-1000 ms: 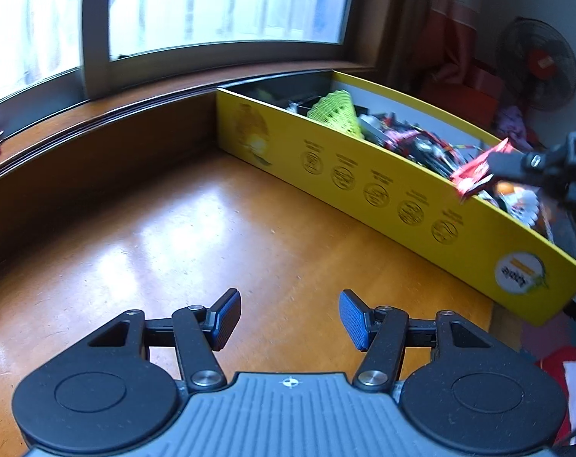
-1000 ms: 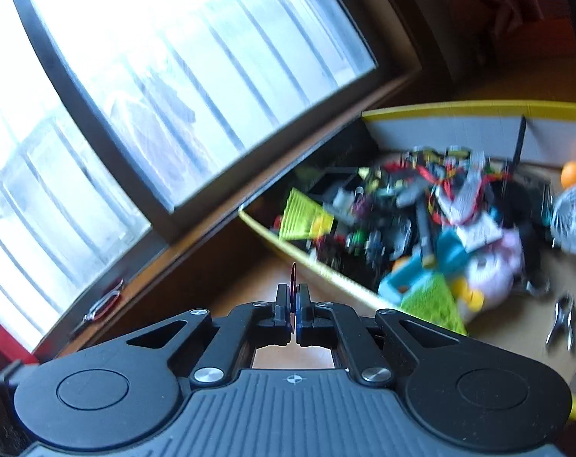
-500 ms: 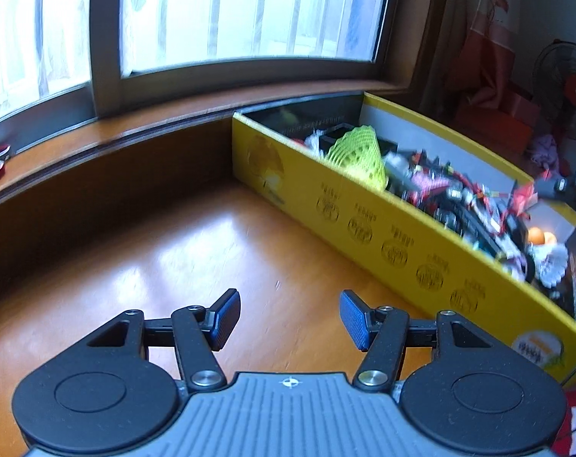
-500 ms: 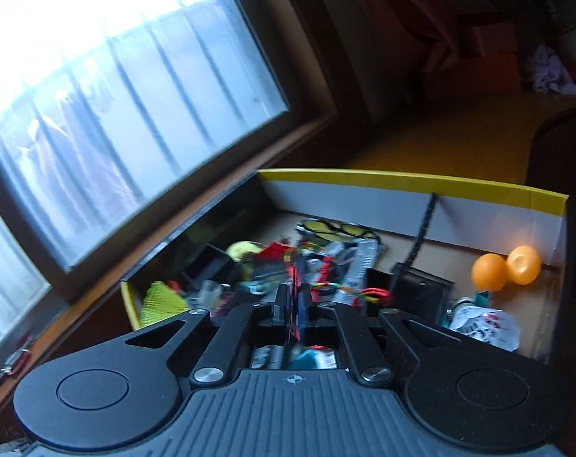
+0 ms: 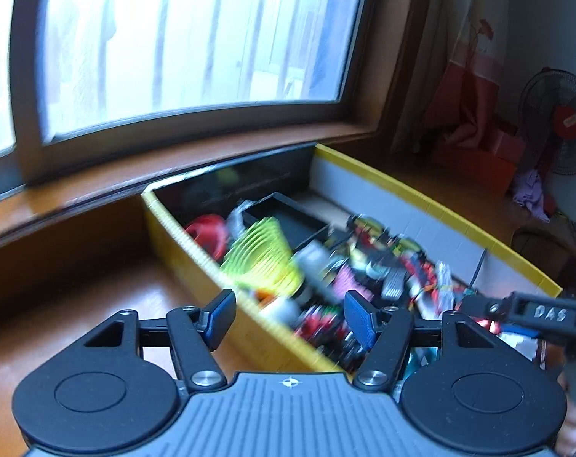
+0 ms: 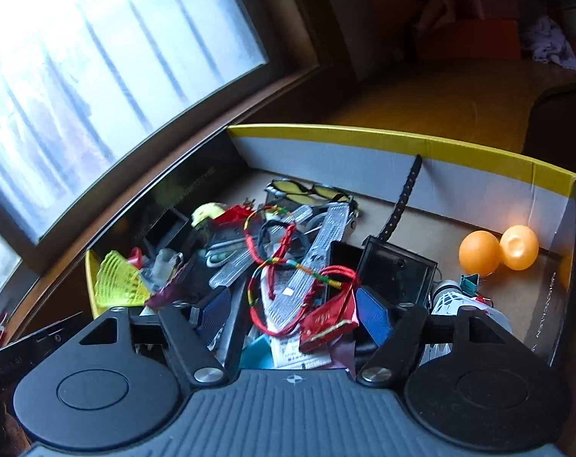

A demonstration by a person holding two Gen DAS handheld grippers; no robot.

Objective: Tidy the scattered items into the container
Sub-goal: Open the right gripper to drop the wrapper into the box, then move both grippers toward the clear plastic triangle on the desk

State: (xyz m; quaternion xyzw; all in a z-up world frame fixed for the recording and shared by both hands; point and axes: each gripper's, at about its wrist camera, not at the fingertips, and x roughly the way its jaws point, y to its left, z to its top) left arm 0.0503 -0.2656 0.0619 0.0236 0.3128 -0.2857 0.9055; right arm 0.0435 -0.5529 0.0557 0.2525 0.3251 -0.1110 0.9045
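The yellow cardboard box [image 5: 432, 205] [image 6: 402, 141] stands by the window and holds a heap of small items. My right gripper [image 6: 293, 316] is open above the heap. A red packet [image 6: 326, 323] lies on the pile between its fingers, touching neither pad as far as I can see. My left gripper [image 5: 290, 320] is open and empty, hovering over the box's near wall [image 5: 196, 262]. The right gripper's tip [image 5: 516, 310] shows at the right edge of the left wrist view.
In the box: a yellow-green shuttlecock [image 6: 118, 282] [image 5: 261, 259], yellow glasses [image 6: 307, 190], two orange balls [image 6: 497, 247], a white shuttlecock [image 6: 463, 304], a black case [image 6: 394, 270], red cords [image 6: 280, 266]. The wooden table [image 5: 78, 323] lies left of the box. A fan [image 5: 558, 122] stands far right.
My right gripper has opened over the box and let go of the red packet, which now rests on the pile. My left gripper has moved toward the box and over its near wall.
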